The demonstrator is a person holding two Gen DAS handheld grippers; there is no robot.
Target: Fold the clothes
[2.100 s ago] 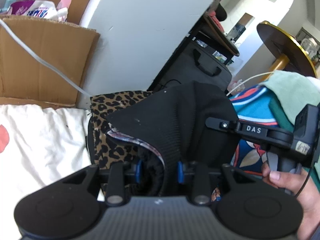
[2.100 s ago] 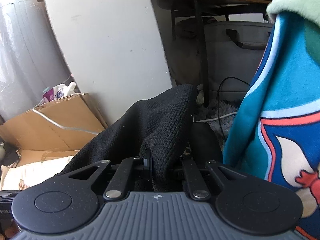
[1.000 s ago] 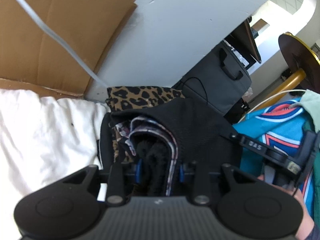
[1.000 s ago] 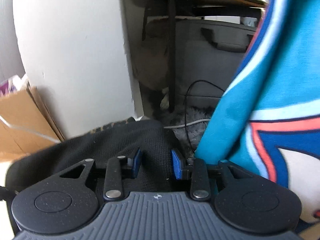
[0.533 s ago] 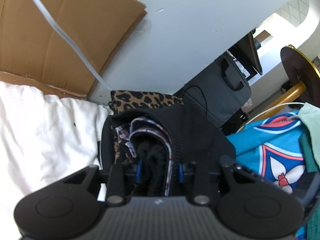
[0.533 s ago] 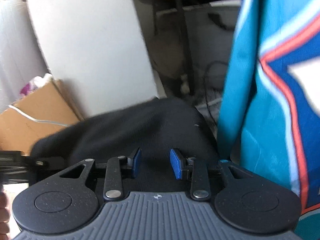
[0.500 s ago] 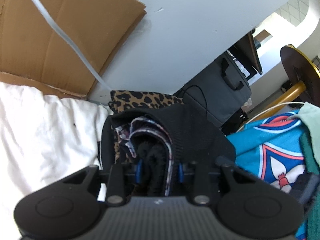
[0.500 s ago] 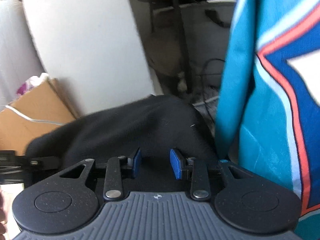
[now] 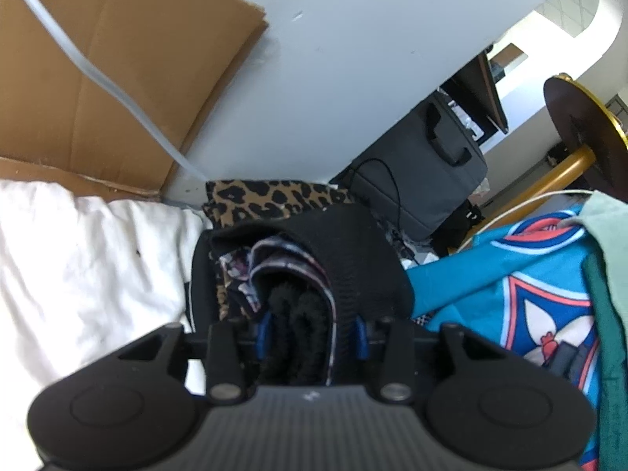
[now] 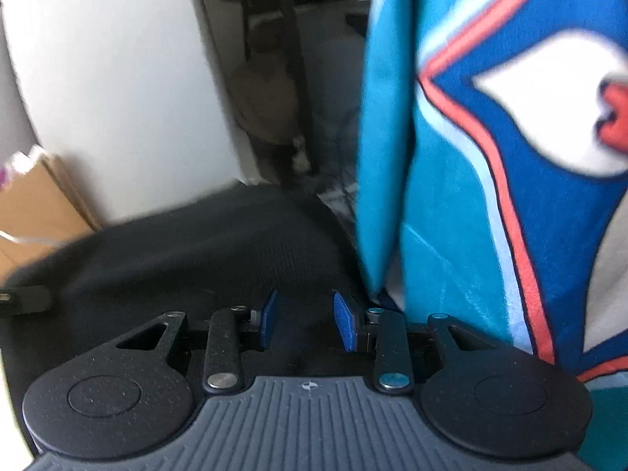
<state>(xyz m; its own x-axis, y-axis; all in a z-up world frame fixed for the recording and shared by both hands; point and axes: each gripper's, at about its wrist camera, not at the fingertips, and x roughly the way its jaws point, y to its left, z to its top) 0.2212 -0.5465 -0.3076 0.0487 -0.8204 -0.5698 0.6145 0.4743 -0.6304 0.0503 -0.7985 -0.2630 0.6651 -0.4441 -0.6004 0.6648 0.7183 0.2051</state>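
Both wrist cameras look down, very near, at the black sweater (image 9: 353,251) (image 10: 204,247), from opposite ends.

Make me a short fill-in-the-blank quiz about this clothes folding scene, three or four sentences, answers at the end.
1. The garment bunched between the left gripper's opening jaws is ____ in colour.
2. Behind it lies a cloth with a ____ print.
3. Left of the garment, the bedding is ____.
4. In the right wrist view, nothing is between the right gripper's ____ pads.

Answers: black; leopard; white; blue
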